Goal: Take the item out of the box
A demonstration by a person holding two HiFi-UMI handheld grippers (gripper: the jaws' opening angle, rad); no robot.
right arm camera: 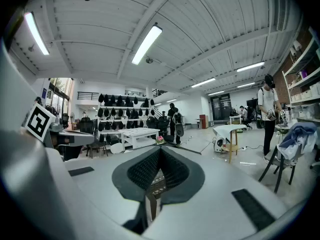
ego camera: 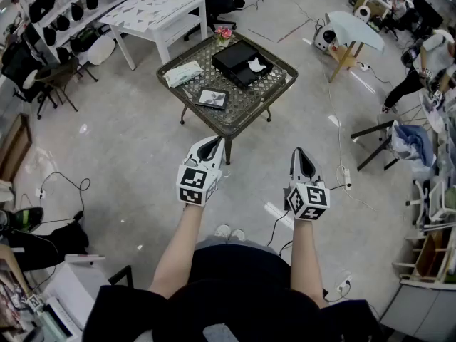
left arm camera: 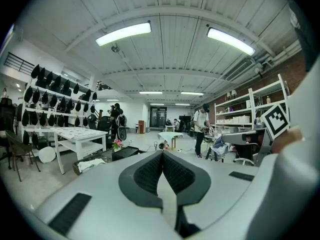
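A black box [ego camera: 241,63] lies open on a low square table [ego camera: 274,84] ahead of me, with a white item [ego camera: 256,65] inside it. The left gripper view shows the same box [left arm camera: 125,152] far off on that table. My left gripper [ego camera: 214,143] hangs in the air short of the table's near corner, its jaws shut and empty [left arm camera: 162,153]. My right gripper [ego camera: 301,154] is level with it over the bare floor, well to the right of the table, also shut with nothing between its fingers [right arm camera: 160,149].
Also on the low table are a pale folded cloth [ego camera: 184,73], a small framed card [ego camera: 212,99] and pink flowers [ego camera: 224,33]. A white table [ego camera: 155,9] stands behind it and a round side table [ego camera: 354,28] to the right. Cables [ego camera: 344,169] trail over the floor.
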